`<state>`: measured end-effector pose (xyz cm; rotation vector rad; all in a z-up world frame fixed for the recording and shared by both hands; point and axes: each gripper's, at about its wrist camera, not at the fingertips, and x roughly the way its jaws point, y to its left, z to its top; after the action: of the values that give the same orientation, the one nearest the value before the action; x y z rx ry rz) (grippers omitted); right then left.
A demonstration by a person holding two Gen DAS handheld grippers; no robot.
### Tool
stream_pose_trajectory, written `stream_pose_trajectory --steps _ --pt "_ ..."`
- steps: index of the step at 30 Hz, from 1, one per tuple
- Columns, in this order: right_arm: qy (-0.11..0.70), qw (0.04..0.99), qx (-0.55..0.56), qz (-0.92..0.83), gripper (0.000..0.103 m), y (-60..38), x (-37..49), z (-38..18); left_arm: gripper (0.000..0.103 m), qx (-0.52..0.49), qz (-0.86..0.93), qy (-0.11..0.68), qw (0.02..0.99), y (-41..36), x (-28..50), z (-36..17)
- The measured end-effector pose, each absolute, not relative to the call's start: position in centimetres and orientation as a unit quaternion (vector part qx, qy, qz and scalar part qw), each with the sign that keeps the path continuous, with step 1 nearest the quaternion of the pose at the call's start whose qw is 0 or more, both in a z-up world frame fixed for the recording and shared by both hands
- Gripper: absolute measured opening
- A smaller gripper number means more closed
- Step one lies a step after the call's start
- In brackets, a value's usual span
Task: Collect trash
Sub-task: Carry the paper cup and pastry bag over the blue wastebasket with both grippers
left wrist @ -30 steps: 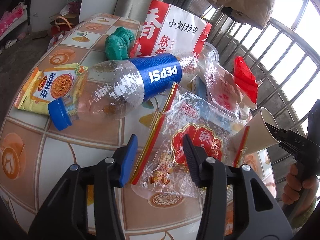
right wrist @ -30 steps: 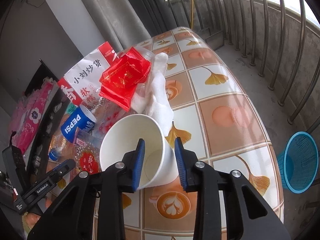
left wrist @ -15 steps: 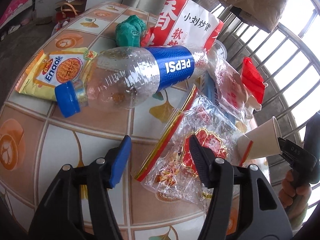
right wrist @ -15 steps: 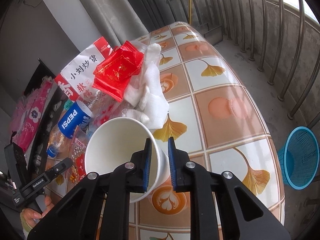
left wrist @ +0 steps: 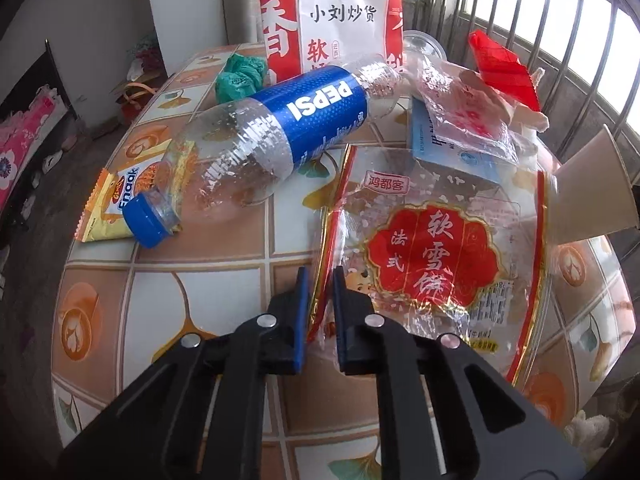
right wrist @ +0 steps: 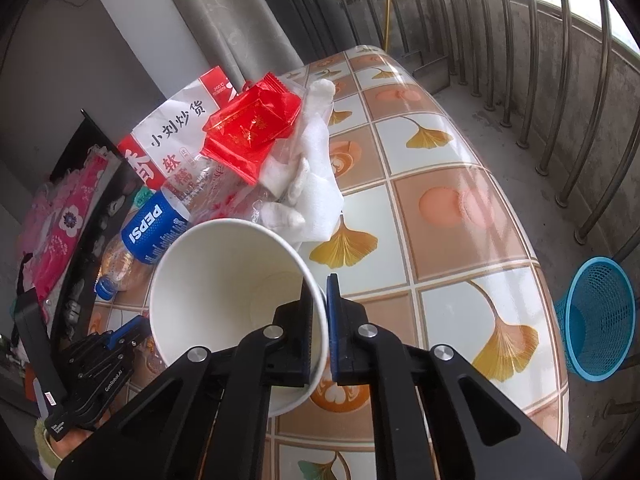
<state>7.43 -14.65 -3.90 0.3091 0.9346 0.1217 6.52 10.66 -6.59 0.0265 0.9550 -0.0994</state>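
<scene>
My left gripper [left wrist: 320,276] is closing its jaws on the near left edge of a clear snack bag [left wrist: 432,264] with a red label, and the film is pinched between the pads. The bag lies crumpled on the tiled table [right wrist: 452,200]. My right gripper [right wrist: 319,280] is shut on the wall of a white paper cup [right wrist: 224,280], one finger inside and one outside, holding it tilted just above the table. The cup [left wrist: 592,196] also shows at the right edge of the left wrist view. The left gripper [right wrist: 120,336] appears low left of the cup.
An empty Pepsi bottle [left wrist: 280,136] lies on its side beside a yellow snack packet [left wrist: 116,204], a green wad [left wrist: 240,76], a red-and-white paper bag [left wrist: 336,28], a red wrapper [right wrist: 252,128] and white tissue [right wrist: 316,188]. A blue mesh basket [right wrist: 596,320] stands on the floor by the railing.
The left gripper shifted left over the clear bag and closed from wide open onto its edge. The right gripper closed fully on the cup wall and tipped the cup up.
</scene>
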Motion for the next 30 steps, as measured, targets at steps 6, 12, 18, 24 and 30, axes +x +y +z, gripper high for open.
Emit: stream_pose_trajectory --steps 6,12,18,24,30 --pt "0.43 0.888 0.151 0.06 0.006 -15.4 6.0 -2.8 0.001 -0.047 -0.062 0.444 0.893 12.1 4.8 -4.5" --pt "0.41 0.896 0.156 0.065 0.006 -16.4 4.1 -1.4 0.001 -0.083 -0.106 0.416 0.899 13.1 1.8 -0.1" --pt "0.378 0.907 0.175 0.053 0.006 -18.8 1.6 0.5 0.001 -0.108 -0.167 0.379 0.904 12.3 -0.1 4.5" --pt "0.326 0.92 0.214 -0.032 0.006 -25.4 -2.0 2.1 0.001 -0.079 -0.256 0.345 0.9 6.3 1.2 7.9" --pt "0.302 0.894 0.281 -0.172 0.006 -34.7 -6.2 0.8 0.001 -0.014 -0.349 0.356 0.867 -5.0 5.7 8.4"
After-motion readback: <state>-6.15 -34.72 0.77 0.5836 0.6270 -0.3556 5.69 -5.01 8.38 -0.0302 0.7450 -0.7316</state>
